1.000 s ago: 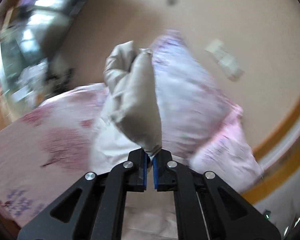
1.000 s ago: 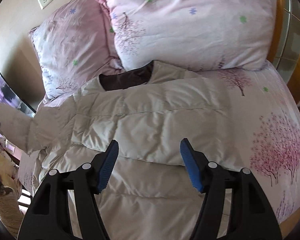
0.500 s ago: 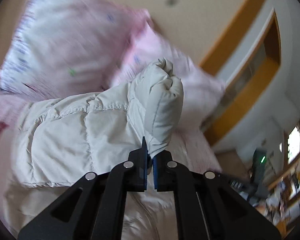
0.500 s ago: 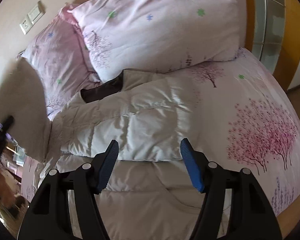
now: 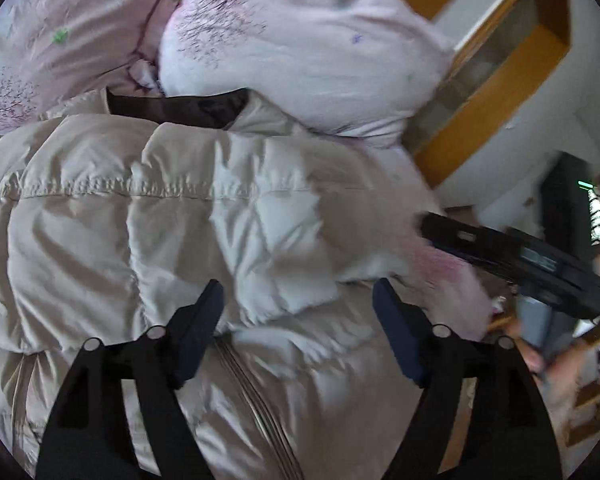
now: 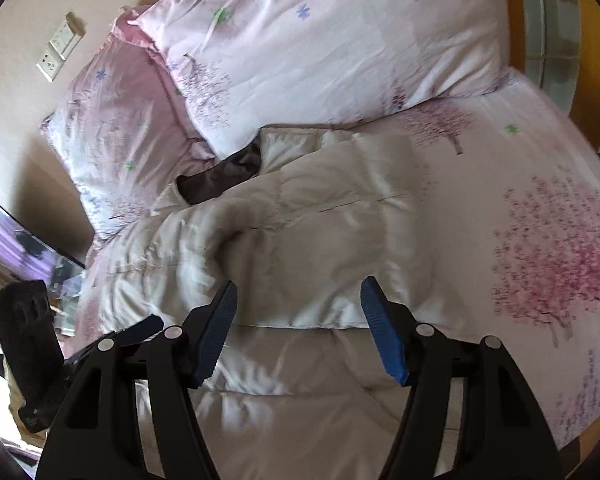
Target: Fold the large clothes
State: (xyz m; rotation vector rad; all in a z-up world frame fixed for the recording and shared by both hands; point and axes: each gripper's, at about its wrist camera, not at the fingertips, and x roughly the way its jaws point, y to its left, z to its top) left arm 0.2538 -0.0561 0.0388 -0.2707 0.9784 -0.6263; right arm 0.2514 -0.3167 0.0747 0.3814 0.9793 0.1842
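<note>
My left gripper (image 5: 296, 320) has just been opening — its blue-padded fingers (image 5: 396, 336) now stand wide, with nothing pressed between them. Below them lies the cream quilted down jacket (image 5: 148, 216), spread on the bed with the pink blossom-print sheet (image 6: 548, 240). One sleeve (image 6: 312, 240) lies folded across the jacket's chest. The dark brown collar lining (image 5: 180, 108) points toward two pink floral pillows (image 6: 340, 48) at the head of the bed. My right gripper (image 6: 300, 328) hangs over the jacket's lower body — its fingers (image 6: 384, 332) are spread fairly wide and grip nothing. A white wall socket plate (image 6: 58, 52) sits on the beige wall beside the pillows.
</note>
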